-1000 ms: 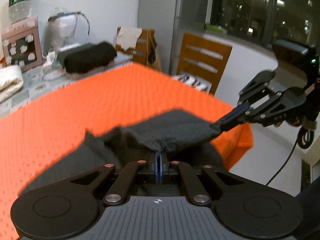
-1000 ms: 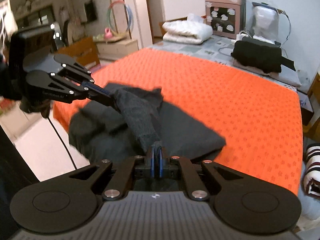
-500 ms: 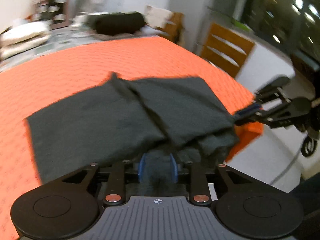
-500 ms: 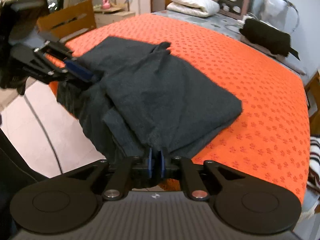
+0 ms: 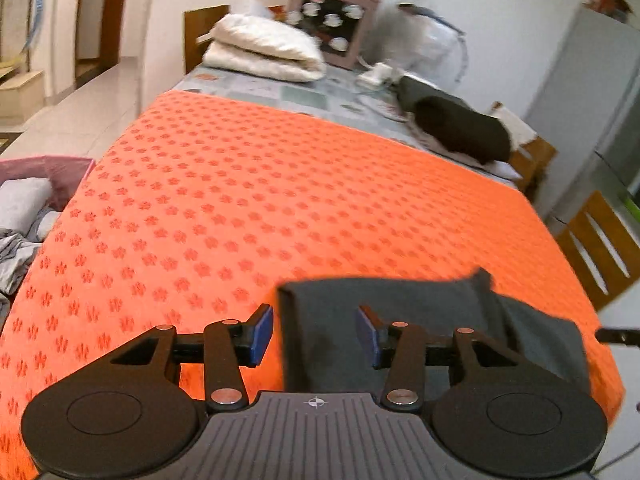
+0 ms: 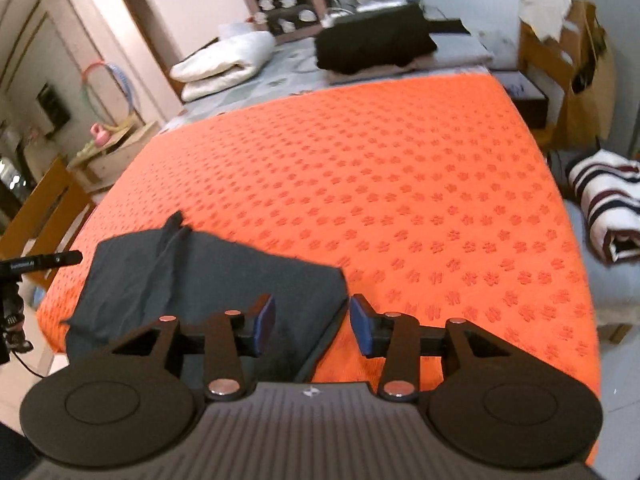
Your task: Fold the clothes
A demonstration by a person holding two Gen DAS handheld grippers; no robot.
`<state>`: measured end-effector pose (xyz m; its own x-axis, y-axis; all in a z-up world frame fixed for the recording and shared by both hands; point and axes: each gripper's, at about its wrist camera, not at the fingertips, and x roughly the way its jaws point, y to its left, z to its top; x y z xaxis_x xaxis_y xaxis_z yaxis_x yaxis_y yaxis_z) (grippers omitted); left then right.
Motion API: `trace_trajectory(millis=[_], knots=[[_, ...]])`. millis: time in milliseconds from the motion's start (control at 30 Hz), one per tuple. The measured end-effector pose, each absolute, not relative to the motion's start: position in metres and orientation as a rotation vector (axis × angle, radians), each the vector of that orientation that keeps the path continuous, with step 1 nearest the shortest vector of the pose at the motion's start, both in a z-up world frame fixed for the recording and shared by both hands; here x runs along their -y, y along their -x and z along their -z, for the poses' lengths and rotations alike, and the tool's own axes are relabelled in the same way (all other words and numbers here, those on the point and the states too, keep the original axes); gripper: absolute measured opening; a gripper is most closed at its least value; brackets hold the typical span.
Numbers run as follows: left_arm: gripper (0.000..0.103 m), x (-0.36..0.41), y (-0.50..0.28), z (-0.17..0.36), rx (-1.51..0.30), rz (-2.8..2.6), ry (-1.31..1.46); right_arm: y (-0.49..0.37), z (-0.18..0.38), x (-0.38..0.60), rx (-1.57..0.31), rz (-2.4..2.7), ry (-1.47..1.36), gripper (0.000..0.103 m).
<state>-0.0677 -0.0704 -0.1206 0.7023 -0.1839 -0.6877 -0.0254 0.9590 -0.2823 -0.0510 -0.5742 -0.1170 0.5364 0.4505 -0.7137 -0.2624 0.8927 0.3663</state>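
A dark grey garment (image 5: 400, 304) lies folded on the orange tablecloth (image 5: 248, 184), close to its near edge. My left gripper (image 5: 316, 334) hovers over the garment's left edge; its jaws are opening and the blue pads stand apart from the cloth. In the right wrist view the same garment (image 6: 200, 272) lies at lower left, one small flap sticking up at its far side. My right gripper (image 6: 312, 324) is over the garment's right corner, its jaws opening too and gripping nothing. Each view catches only the other gripper's tip at its edge.
At the table's far end sit a folded white quilt (image 5: 260, 52), a black bag (image 5: 460, 132) and a pink box (image 5: 336, 32). A basket of grey clothes (image 5: 24, 208) stands left. Wooden chairs (image 5: 596, 248) flank the table; a striped rolled towel (image 6: 608, 204) lies right.
Both grippers let go of the garment and their jaws spread. The garment went from hanging between them to lying folded flat on the orange cloth. Both views swung towards the table's far end.
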Motion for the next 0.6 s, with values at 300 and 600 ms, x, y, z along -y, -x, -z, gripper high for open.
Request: trace_trajectory(millis=[300,600], knots=[[0.043,0.081,0.031,0.142,-0.840,0.113,0.260,0.021,0.147,0.553,-0.969,-0.436,-0.262,0.046],[0.006,0.084,0.041,0.113,-0.732,0.187,0.244,0.037,0.119,0.536,-0.902,-0.388,-0.295,0.007]])
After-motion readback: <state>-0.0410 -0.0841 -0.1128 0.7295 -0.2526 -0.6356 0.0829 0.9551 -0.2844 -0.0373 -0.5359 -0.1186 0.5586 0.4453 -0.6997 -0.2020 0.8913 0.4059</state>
